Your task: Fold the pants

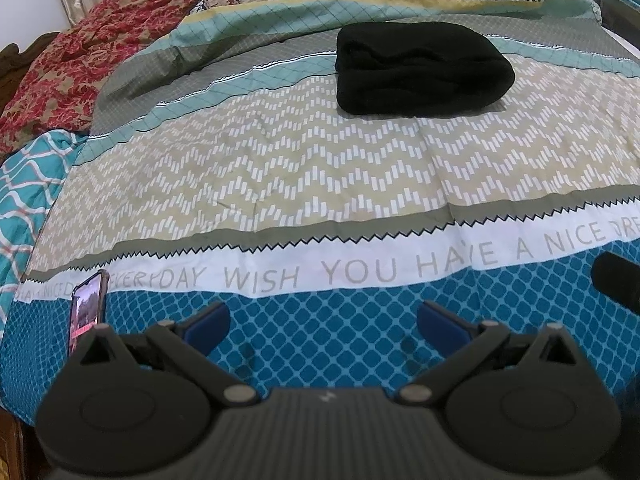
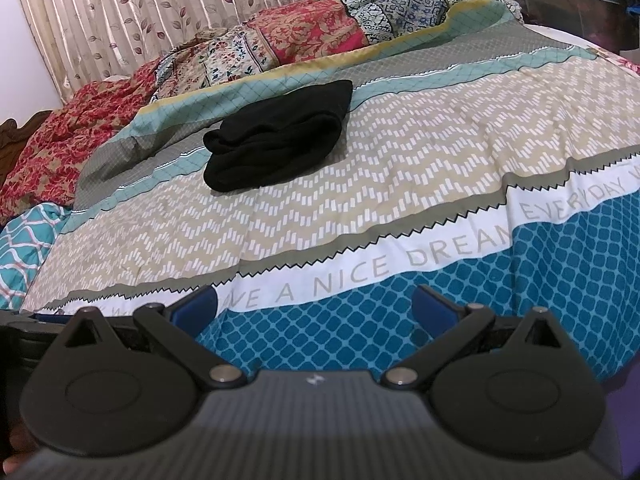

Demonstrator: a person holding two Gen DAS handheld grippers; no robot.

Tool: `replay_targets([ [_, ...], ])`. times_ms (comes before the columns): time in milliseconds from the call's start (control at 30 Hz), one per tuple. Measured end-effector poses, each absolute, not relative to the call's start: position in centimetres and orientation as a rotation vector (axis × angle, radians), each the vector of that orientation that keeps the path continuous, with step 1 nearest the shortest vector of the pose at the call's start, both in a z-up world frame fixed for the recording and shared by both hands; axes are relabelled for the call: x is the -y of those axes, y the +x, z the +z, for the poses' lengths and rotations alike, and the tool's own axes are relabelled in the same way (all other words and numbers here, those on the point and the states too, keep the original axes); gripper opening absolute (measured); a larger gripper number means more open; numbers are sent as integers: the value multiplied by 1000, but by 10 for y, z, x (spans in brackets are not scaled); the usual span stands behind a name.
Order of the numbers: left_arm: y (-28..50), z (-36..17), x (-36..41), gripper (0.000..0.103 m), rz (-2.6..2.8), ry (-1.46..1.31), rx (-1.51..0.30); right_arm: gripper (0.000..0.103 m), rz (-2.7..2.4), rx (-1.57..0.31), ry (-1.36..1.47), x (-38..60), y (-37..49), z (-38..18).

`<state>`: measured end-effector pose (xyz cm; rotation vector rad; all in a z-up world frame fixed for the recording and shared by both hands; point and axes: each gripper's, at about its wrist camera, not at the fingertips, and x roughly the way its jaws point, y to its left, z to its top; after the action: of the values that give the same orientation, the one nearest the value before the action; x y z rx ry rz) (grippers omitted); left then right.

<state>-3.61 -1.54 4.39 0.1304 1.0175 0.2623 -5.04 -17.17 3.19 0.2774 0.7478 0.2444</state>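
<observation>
So the black pants [image 1: 420, 70] were already bundled up into a thick folded stack, sitting way up the bed on the patterned bedspread [image 1: 320, 168], right where the beige zigzag band met the thin teal stripe and the gray band behind it. From the right wrist view the same pants [image 2: 276, 148] looked a bit lumpier, with the rolled edges showing on the left end and one corner poking up toward the back. Neither gripper was anywhere near them, both were well apart from the stack, down over the blue diamond-patterned part of the spread near the front edge. Left gripper [image 1: 323, 328] had its blue-padded fingers spread wide with nothing between them, just bedspread showing through the gap. Right gripper [image 2: 316, 308] was the same deal, fingers splayed apart and holding nothing, hovering around the white strip with the printed gray lettering [image 2: 360, 272]. A phone [image 1: 86, 312] with a lit screen was propped up at the left of the left wrist view, just beside the left gripper's body. A dark rounded shape at the right edge of that view was too blurry to identify. Farther back, a rumpled red floral and patchwork quilt [image 2: 304, 36] was piled along the head of the bed, with a leaf-print curtain [image 2: 160, 4] behind it.
</observation>
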Motion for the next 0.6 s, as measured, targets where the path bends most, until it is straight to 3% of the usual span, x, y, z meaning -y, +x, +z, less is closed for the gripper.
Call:
replay_targets([
  [600,-37,44,17,101,212,93,-1016,103,238,-748,286,175,-50,29],
])
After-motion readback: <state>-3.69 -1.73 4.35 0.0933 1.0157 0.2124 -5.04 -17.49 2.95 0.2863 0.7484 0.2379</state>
